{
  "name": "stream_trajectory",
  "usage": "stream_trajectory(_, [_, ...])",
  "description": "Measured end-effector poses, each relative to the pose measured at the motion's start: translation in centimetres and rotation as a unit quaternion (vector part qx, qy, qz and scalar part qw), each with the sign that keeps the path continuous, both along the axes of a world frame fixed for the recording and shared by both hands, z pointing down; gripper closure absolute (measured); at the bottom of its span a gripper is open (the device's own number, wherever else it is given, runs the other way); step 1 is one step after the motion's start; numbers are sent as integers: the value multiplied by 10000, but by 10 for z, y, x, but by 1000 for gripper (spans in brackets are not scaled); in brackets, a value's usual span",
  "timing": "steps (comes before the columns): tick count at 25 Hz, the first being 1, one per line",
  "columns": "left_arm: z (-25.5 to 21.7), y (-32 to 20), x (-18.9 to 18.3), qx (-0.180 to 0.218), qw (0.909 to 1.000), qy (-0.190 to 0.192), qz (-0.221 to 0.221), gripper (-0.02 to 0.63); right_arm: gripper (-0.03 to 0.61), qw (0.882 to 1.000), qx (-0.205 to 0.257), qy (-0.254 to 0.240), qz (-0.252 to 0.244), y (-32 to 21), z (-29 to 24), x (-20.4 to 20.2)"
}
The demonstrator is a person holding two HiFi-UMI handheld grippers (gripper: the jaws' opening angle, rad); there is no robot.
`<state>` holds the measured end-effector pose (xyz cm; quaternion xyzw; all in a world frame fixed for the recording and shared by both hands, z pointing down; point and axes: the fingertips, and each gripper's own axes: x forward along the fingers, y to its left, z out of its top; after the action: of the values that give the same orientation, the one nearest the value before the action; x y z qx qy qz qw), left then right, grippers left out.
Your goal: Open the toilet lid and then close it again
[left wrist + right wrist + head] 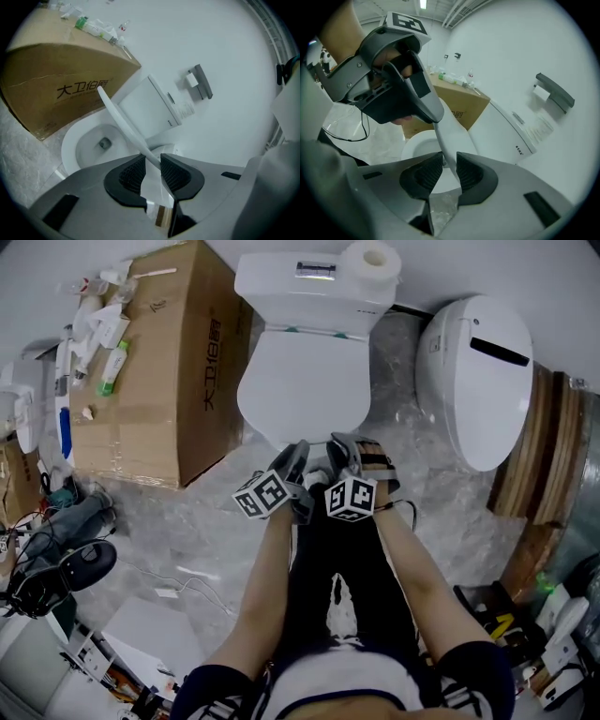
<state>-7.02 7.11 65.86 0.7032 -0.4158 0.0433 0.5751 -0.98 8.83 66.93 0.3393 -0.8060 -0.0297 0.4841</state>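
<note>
Toilet lid (305,390) half up, left gripper (153,165) and right gripper (450,163) both pinching its near edge; we lift evenly toward the tank (309,287).

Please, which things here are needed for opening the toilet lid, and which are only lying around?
For the job:
- toilet lid, partly raised
- left tool and right tool, both gripping its edge

Lying about:
- cardboard box
- bottles on it
- paper roll on the tank
- second white toilet at the right
</note>
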Motion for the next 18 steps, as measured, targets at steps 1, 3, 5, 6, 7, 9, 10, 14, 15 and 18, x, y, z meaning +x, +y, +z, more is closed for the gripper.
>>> stream_trajectory(1, [-2, -1, 0, -13, 10000, -38, 31, 511, 497, 10000, -58, 15, -5, -2, -2, 0])
stream_trajectory(3, [-5, -4, 1, -25, 9999, -116, 87, 509, 499, 9997, -234, 1, -11, -5, -3, 1])
stream_trajectory(5, [-7, -6, 3, 10, 9997, -187, 168, 506, 499, 9989, -463, -54, -27, -7, -5, 2])
stream_trajectory(6, [-9, -7, 5, 59, 9994, -231, 243, 505, 499, 9984, -552, -81, -37, -10, -7, 3])
stream_trajectory(7, [-12, -9, 7, 137, 9988, -296, 358, 506, 499, 9980, -617, -109, -36, -12, -9, 4])
stream_trajectory(9, [-19, -13, 12, 348, 9954, -523, 720, 505, 499, 9972, -727, -166, -13, -18, -15, 7])
stream_trajectory(10, [-21, -14, 14, 439, 9923, -680, 934, 503, 499, 9967, -793, -187, -19, -21, -17, 8])
stream_trajectory(14, [-22, -14, 13, 598, 9734, -1451, 1670, 502, 499, 9933, -1129, -162, -179, -25, -19, 8])
stream_trajectory(15, [-22, -13, 13, 673, 9658, -1681, 1858, 502, 498, 9923, -1208, -152, -215, -25, -18, 8])
stream_trajectory(18, [-22, -7, 13, 918, 9358, -2347, 2467, 498, 499, 9904, -1351, -109, -286, -27, -18, 8])
